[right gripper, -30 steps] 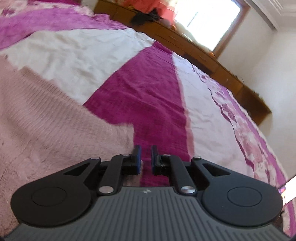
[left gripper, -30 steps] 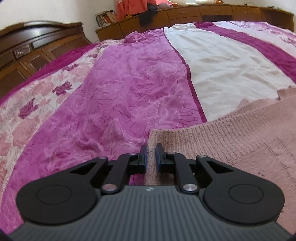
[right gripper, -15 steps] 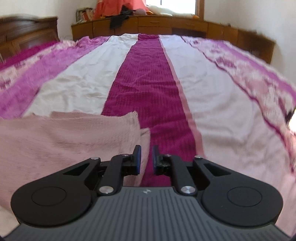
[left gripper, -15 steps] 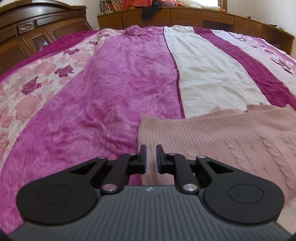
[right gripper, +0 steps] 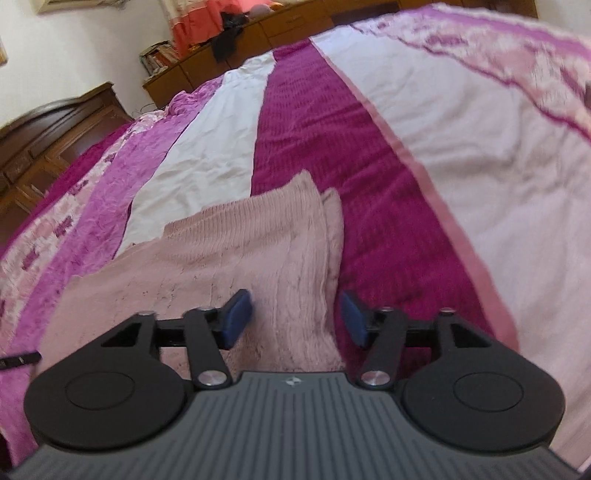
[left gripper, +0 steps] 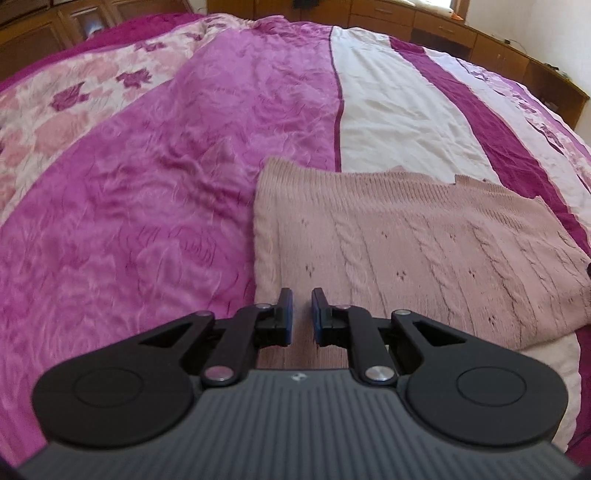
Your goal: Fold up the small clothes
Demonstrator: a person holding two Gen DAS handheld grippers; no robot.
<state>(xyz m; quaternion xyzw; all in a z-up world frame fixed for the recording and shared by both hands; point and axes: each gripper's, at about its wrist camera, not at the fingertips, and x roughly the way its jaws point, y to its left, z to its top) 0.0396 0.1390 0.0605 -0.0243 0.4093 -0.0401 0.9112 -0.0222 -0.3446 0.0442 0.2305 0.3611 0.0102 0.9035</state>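
A pink cable-knit sweater (left gripper: pixel 406 240) lies folded flat on the striped bedspread (left gripper: pixel 166 184). My left gripper (left gripper: pixel 302 314) is at the sweater's near left corner, its fingers nearly together with pink knit between them. In the right wrist view the same sweater (right gripper: pixel 240 251) shows two stacked layers along its right edge. My right gripper (right gripper: pixel 293 317) stands wide open just above that edge. Its left pad is over the knit and its right pad is over the dark magenta stripe (right gripper: pixel 369 166). Nothing sits between the right fingers.
The bedspread stretches far in every direction in pink, magenta and cream stripes. A dark wooden headboard (right gripper: pixel 48 136) stands at the left. A low wooden cabinet run (left gripper: pixel 480 37) with books and clothes (right gripper: pixel 207 26) on it lines the far wall.
My right gripper has opened and let go of the sweater. Both grippers came down toward the near edge, and the sweater now lies flat. The left fingers kept the same narrow gap.
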